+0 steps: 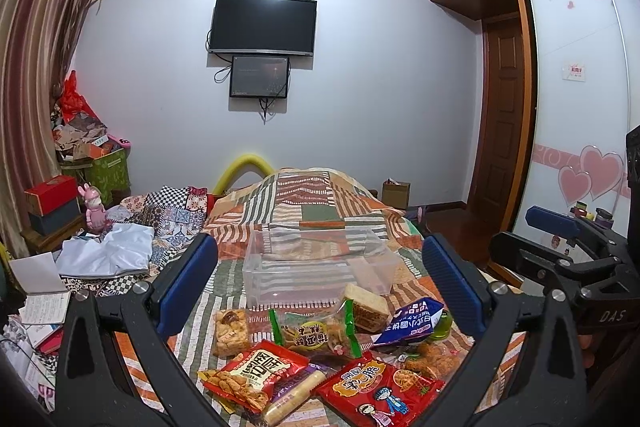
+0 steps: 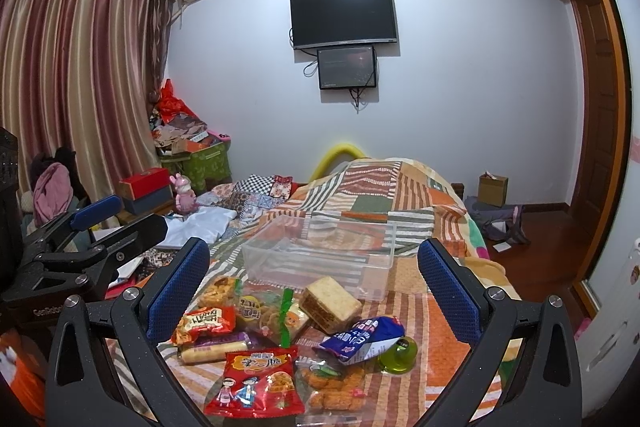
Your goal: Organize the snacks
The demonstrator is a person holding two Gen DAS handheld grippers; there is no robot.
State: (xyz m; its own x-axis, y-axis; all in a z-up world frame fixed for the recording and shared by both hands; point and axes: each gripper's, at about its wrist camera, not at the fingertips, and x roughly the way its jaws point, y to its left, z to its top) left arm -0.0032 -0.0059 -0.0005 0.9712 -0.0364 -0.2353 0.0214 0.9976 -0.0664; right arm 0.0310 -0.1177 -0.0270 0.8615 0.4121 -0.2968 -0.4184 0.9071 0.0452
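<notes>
A clear plastic bin stands empty on the patchwork bed. In front of it lie several snacks: a red packet with cartoon figures, a red-orange chip packet, a green-edged clear packet, a wafer block, a blue pouch and a green jelly cup. My left gripper is open above the pile. My right gripper is open above it too. Both are empty.
The striped bedspread humps up behind the bin. White cloth and papers lie left. Boxes and a pink figurine stand by the curtain. The right gripper's body shows at the left view's right edge.
</notes>
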